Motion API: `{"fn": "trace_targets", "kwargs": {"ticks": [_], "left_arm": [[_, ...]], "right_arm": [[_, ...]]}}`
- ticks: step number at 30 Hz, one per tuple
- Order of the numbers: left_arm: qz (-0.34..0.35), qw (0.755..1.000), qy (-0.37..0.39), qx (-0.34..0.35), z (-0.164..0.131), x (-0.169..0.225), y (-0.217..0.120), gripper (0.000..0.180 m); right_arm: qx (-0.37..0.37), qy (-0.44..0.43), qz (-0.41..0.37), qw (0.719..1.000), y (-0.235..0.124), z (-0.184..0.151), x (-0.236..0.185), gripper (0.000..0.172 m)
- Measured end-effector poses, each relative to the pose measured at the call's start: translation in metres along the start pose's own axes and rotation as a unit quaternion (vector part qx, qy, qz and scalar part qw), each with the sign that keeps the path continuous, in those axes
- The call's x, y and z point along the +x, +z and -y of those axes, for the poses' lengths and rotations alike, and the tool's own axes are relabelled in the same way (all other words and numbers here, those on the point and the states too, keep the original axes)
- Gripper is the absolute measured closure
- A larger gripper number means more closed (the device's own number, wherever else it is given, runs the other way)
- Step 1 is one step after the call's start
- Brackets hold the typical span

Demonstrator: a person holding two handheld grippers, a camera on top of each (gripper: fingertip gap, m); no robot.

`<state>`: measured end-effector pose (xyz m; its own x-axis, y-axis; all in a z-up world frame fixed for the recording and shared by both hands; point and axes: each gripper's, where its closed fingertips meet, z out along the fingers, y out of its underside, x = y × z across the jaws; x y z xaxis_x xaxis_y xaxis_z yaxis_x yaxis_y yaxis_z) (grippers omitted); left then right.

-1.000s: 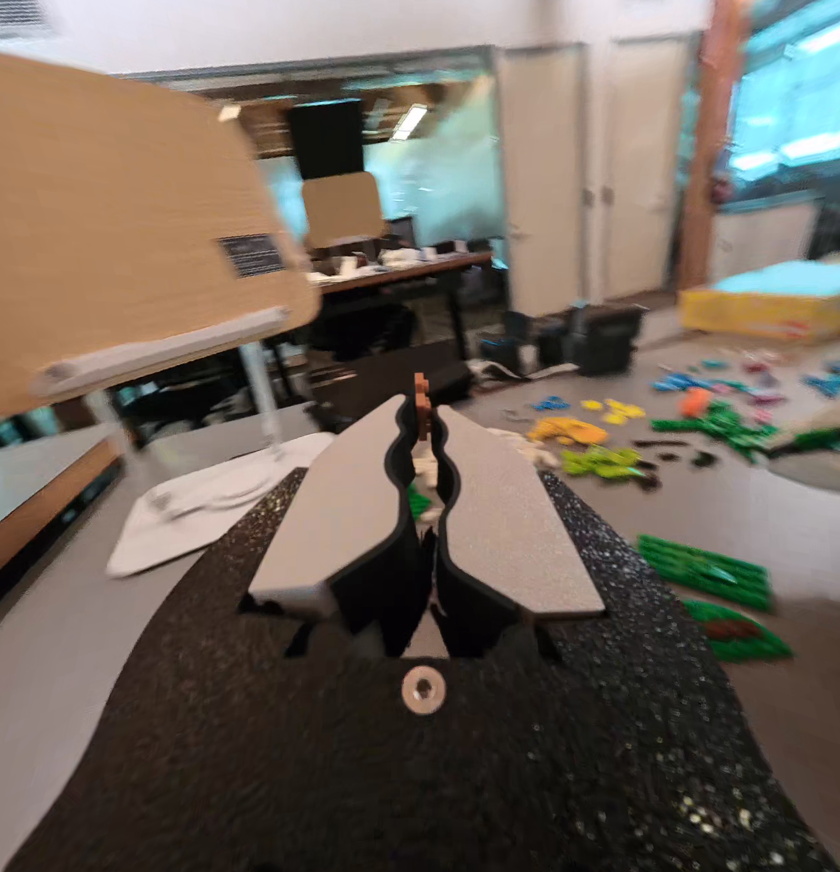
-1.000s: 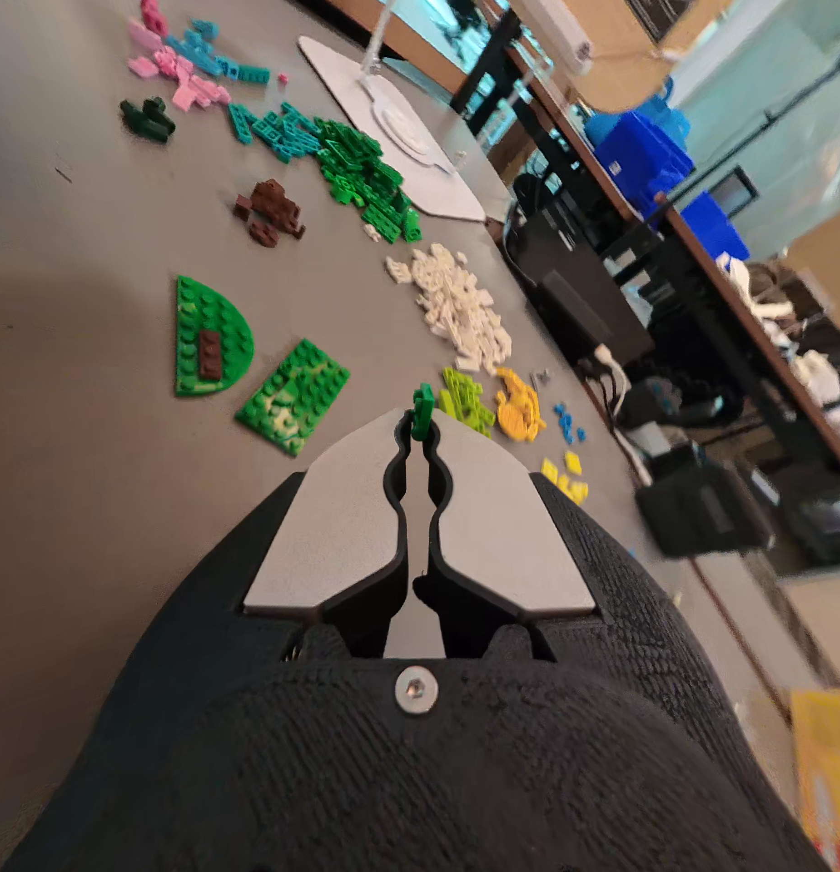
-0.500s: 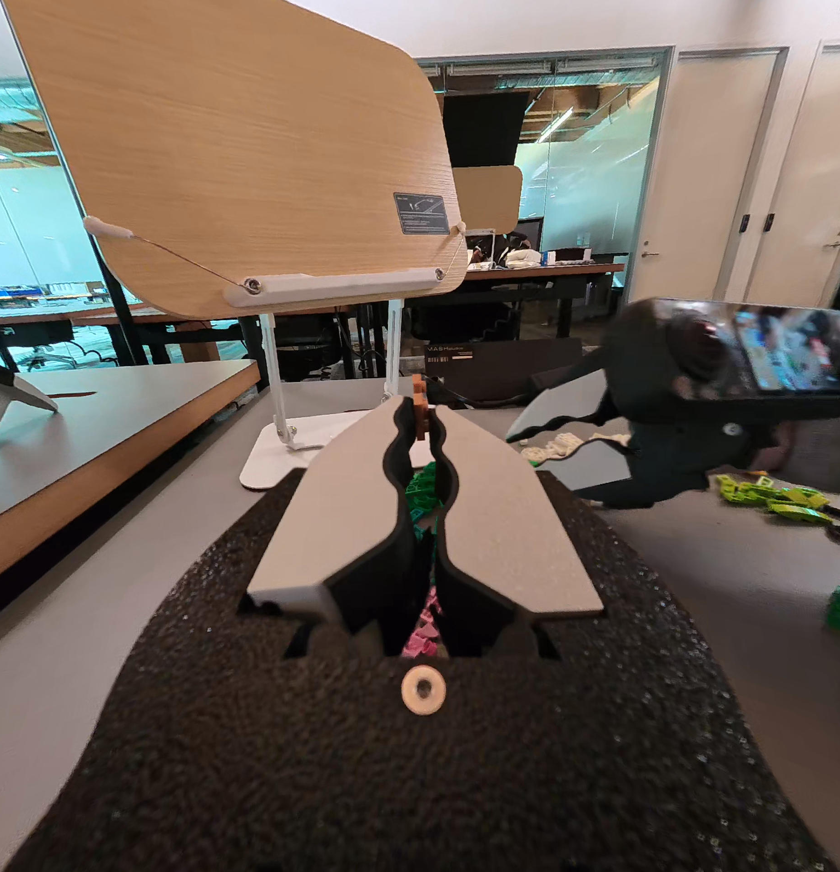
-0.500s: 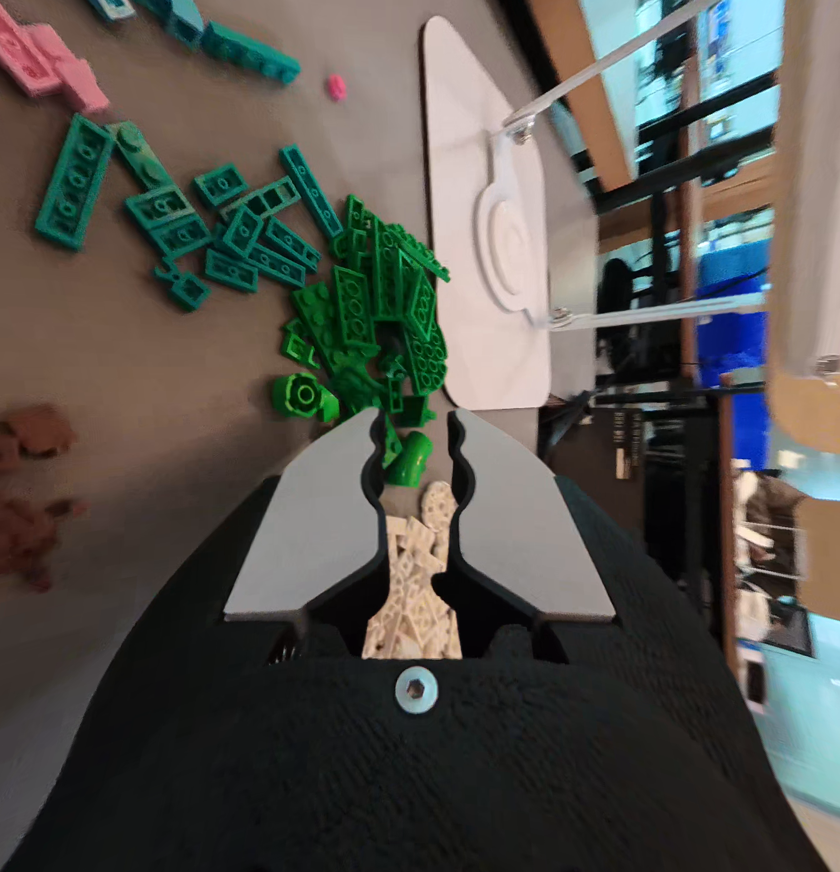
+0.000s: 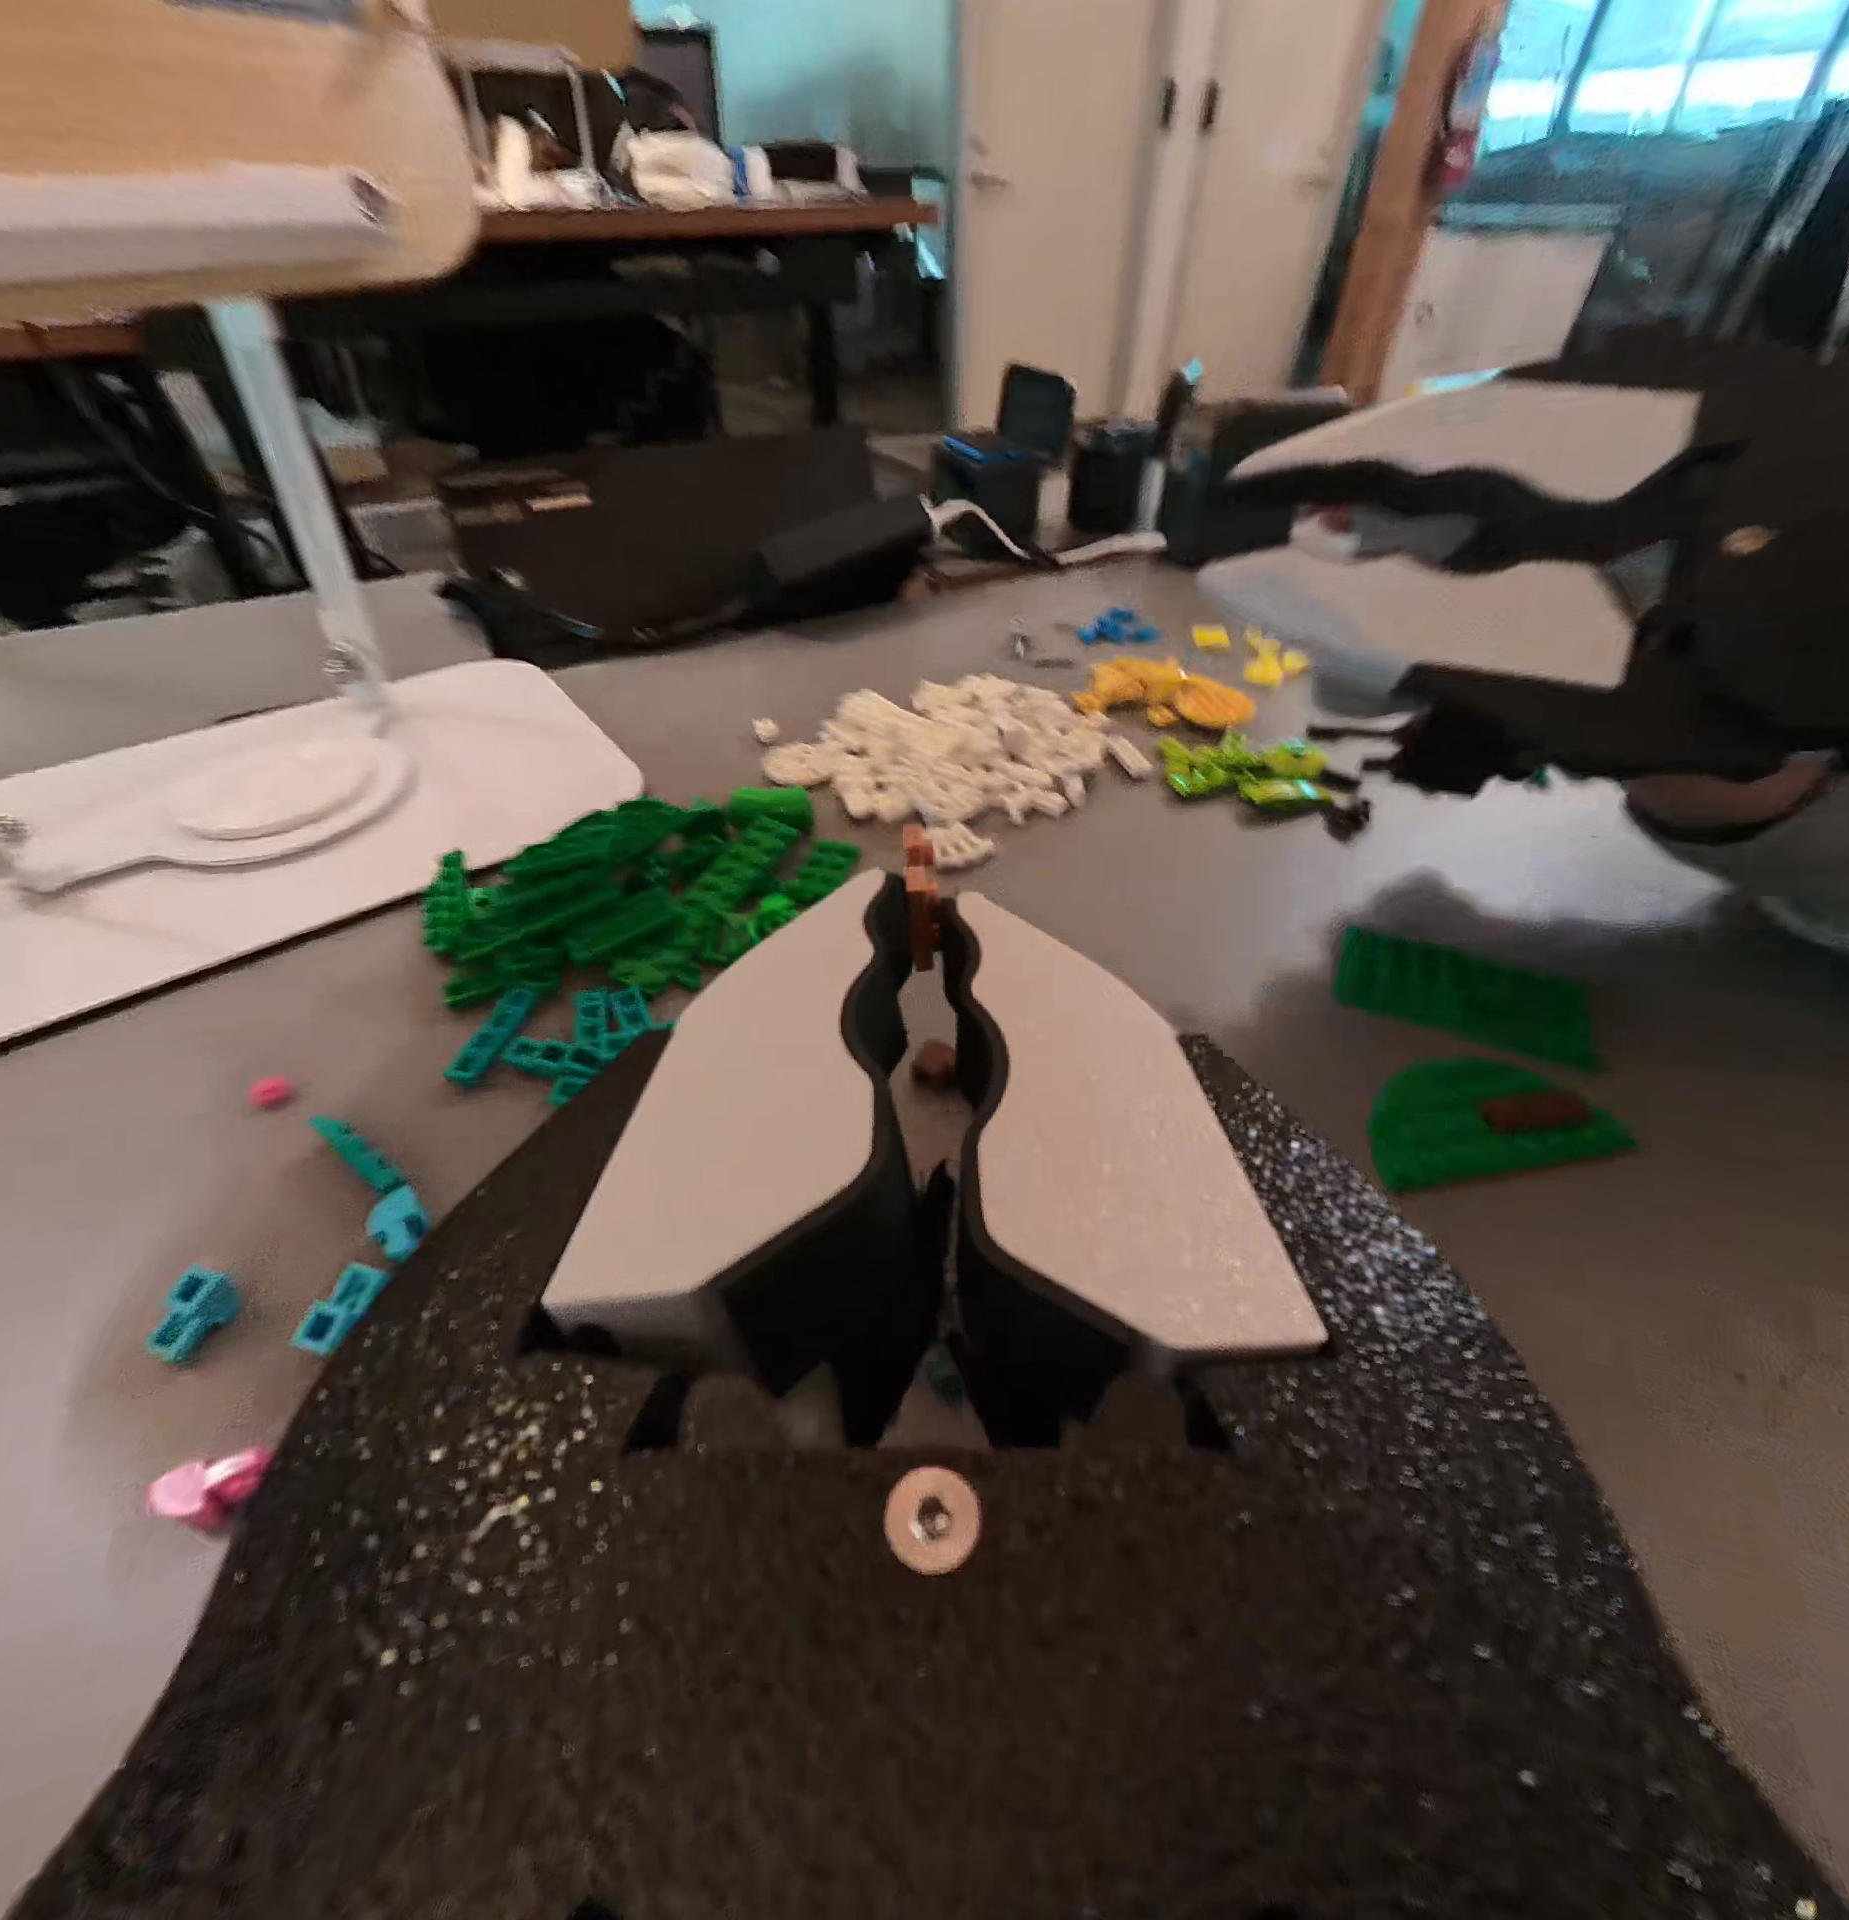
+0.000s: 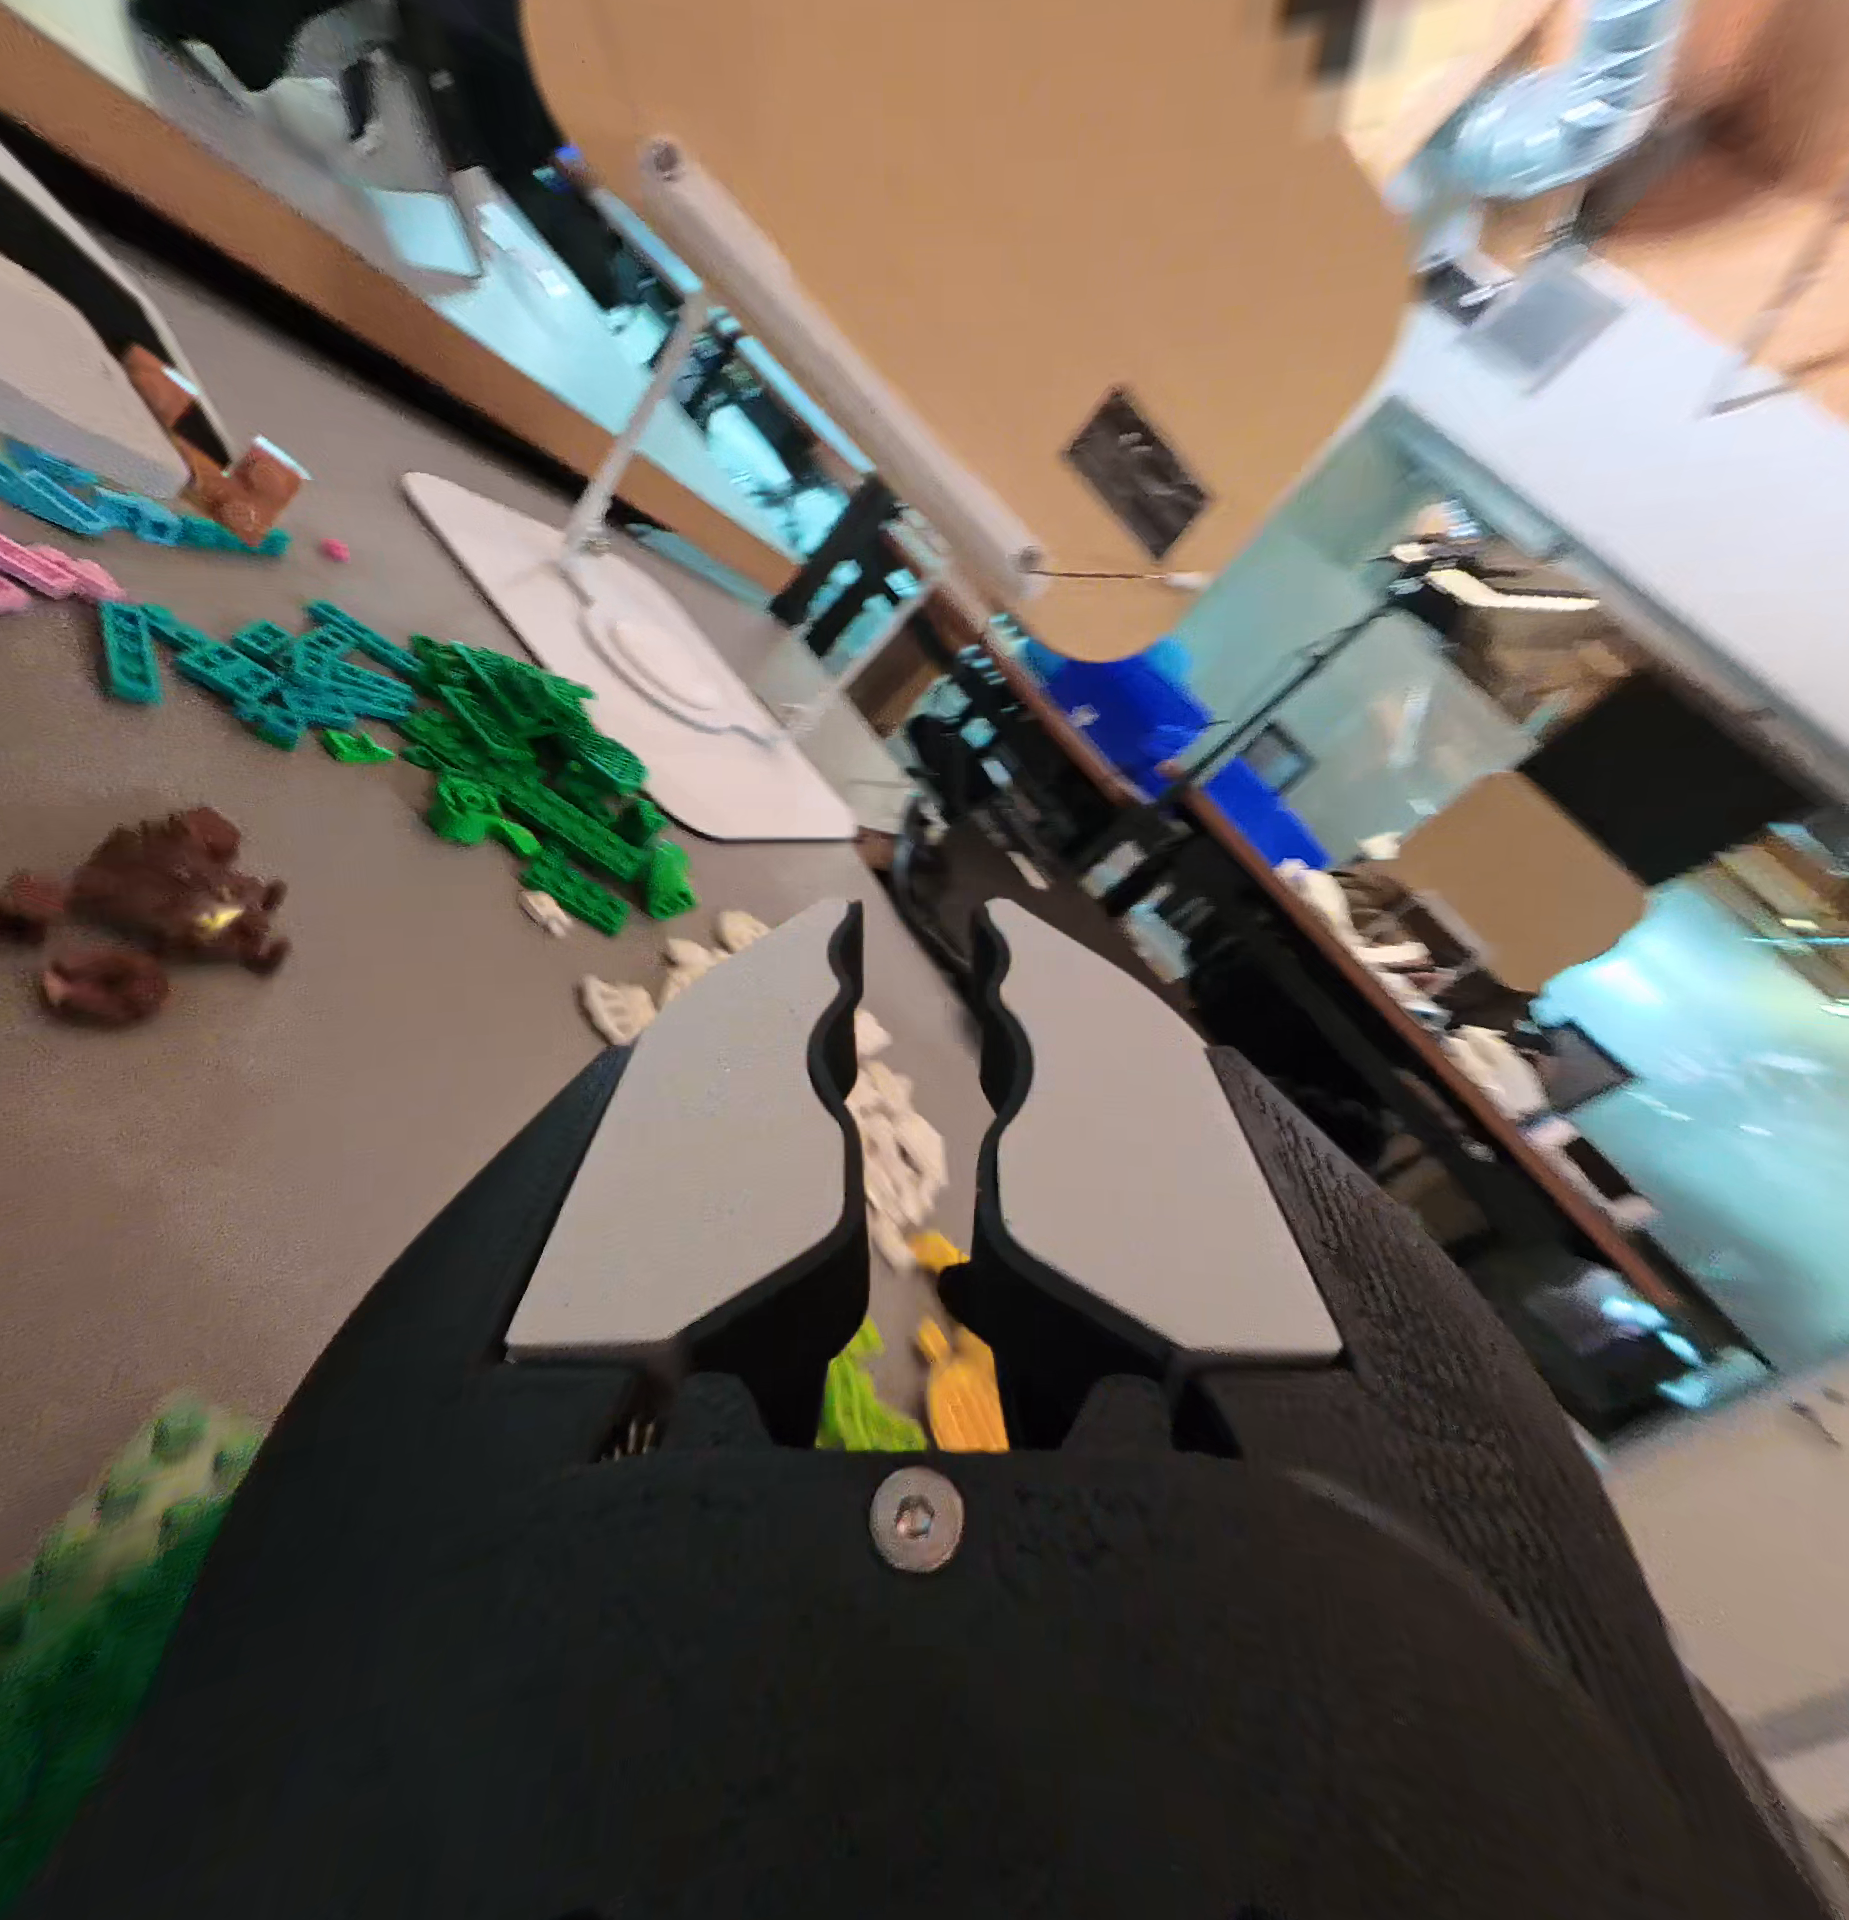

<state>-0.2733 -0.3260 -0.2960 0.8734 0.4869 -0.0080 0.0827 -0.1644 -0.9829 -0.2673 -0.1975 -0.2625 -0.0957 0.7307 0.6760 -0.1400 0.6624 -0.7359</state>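
My left gripper (image 5: 920, 914) is shut on a small brown brick piece (image 5: 920, 883) that stands up from its tips, above the grey table (image 5: 1159, 914). The right wrist view shows the same piece (image 6: 250, 488) at those fingertips, top left. My right gripper (image 6: 915, 914) is open and empty, its jaws apart over the white pile (image 6: 899, 1132). It also shows at the right of the left wrist view (image 5: 1221, 525), jaws apart, nothing between them. A green brick pile (image 5: 629, 904) (image 6: 525, 748) lies just left of and beyond both grippers.
On the table lie teal pieces (image 6: 265, 665), pink pieces (image 6: 26, 566), a dark brown pile (image 6: 161, 904), yellow (image 5: 1169, 696) and lime (image 5: 1242, 769) pieces, a green plate (image 5: 1460, 997) and a half-round green plate (image 5: 1439, 1132). A white stand base (image 5: 224, 790) carries a wooden board (image 6: 1003, 260). My hands' fingertips stand some 15 cm from each other.
My right gripper held a green piece, opened over the green pile and has drawn back empty. My left gripper kept its brown piece and tilted down toward the table.
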Motion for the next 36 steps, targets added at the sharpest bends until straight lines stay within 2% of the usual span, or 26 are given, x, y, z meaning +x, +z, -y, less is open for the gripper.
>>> {"fn": "trace_targets", "kwargs": {"ticks": [4,8,13,16,21,24,26,29,31,36], "left_arm": [[-0.051,0.992,0.003,-0.118,-0.026,0.017,0.008,0.175],[-0.072,0.978,-0.023,-0.192,-0.035,0.016,0.017,0.175],[-0.095,0.975,-0.014,-0.199,-0.020,0.025,0.026,0.176],[-0.062,0.973,0.001,-0.224,-0.022,0.015,0.023,0.175],[-0.096,0.968,-0.110,-0.206,-0.018,0.008,0.001,0.173],[-0.124,0.965,-0.141,-0.183,-0.010,0.010,-0.003,0.170],[-0.144,0.962,-0.132,-0.191,-0.007,0.019,0.003,0.167],[-0.134,0.963,-0.066,-0.223,-0.007,0.019,0.022,0.173],[-0.133,0.960,-0.051,-0.242,-0.004,0.017,0.032,0.171],[-0.120,0.973,-0.054,-0.191,0.017,0.010,0.033,0.166]], "right_arm": [[-0.018,-0.032,-0.083,0.996,-0.061,-0.023,0.024,0.158],[-0.023,-0.002,-0.111,0.994,-0.089,-0.032,0.035,0.160],[-0.031,0.007,-0.111,0.993,-0.085,-0.038,0.032,0.162],[-0.036,-0.010,-0.102,0.994,-0.083,-0.039,0.028,0.163],[-0.029,-0.026,-0.090,0.995,-0.082,-0.036,0.021,0.165],[-0.028,-0.024,-0.087,0.996,-0.081,-0.035,0.020,0.165],[-0.028,-0.014,-0.087,0.996,-0.080,-0.035,0.020,0.165],[-0.028,0.010,-0.088,0.996,-0.078,-0.034,0.021,0.166],[-0.028,0.004,-0.087,0.996,-0.078,-0.034,0.020,0.166],[-0.021,-0.020,-0.079,0.996,-0.079,-0.030,0.015,0.166]]}}
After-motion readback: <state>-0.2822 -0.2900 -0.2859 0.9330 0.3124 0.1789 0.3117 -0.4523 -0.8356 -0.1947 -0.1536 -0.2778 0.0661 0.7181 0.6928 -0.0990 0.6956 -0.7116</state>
